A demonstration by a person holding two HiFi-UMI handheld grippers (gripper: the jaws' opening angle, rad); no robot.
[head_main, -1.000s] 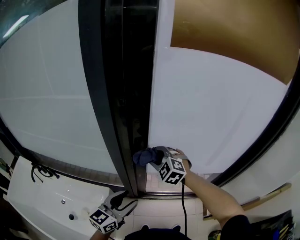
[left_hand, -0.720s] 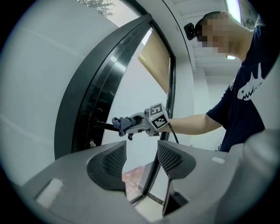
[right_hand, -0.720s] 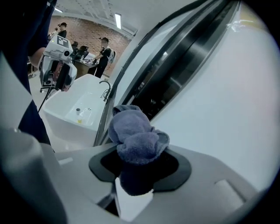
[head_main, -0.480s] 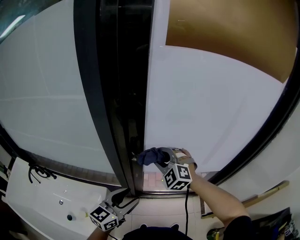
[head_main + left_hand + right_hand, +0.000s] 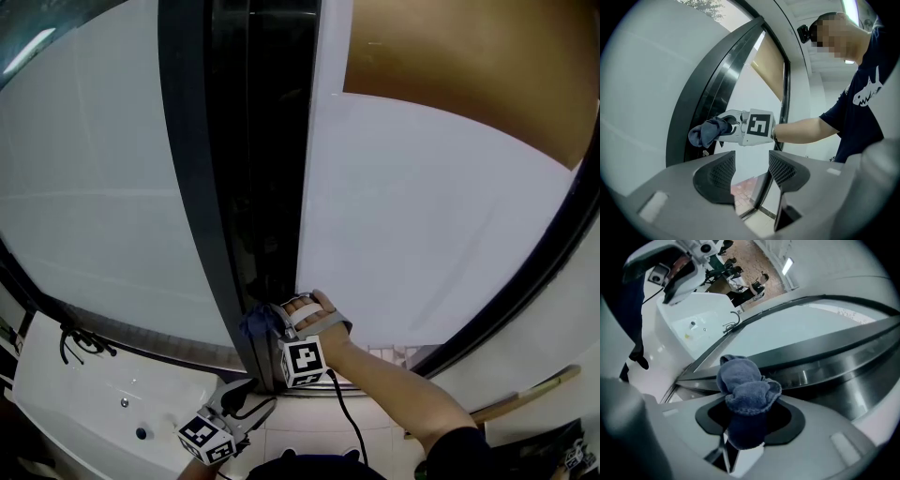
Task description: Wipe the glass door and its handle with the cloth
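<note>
A bunched blue cloth (image 5: 745, 392) sticks out from between the jaws of my right gripper (image 5: 746, 416), which is shut on it. In the head view that gripper (image 5: 274, 325) presses the cloth (image 5: 254, 323) against the dark door frame (image 5: 202, 187), low down beside the frosted glass door (image 5: 422, 225). The left gripper view shows the cloth (image 5: 707, 131) against the same dark frame (image 5: 705, 105). My left gripper (image 5: 746, 171) stands open and empty; in the head view it (image 5: 246, 410) hangs low, below the frame. No handle is distinct.
A second frosted pane (image 5: 84, 178) fills the left. A white basin-like fixture (image 5: 103, 403) with a black cable lies at lower left. Tiled floor (image 5: 394, 356) shows at the door's foot. A wooden stick (image 5: 525, 389) leans at lower right.
My right gripper has moved left with the cloth, from the glass door's edge onto the dark frame. The left gripper has hardly moved.
</note>
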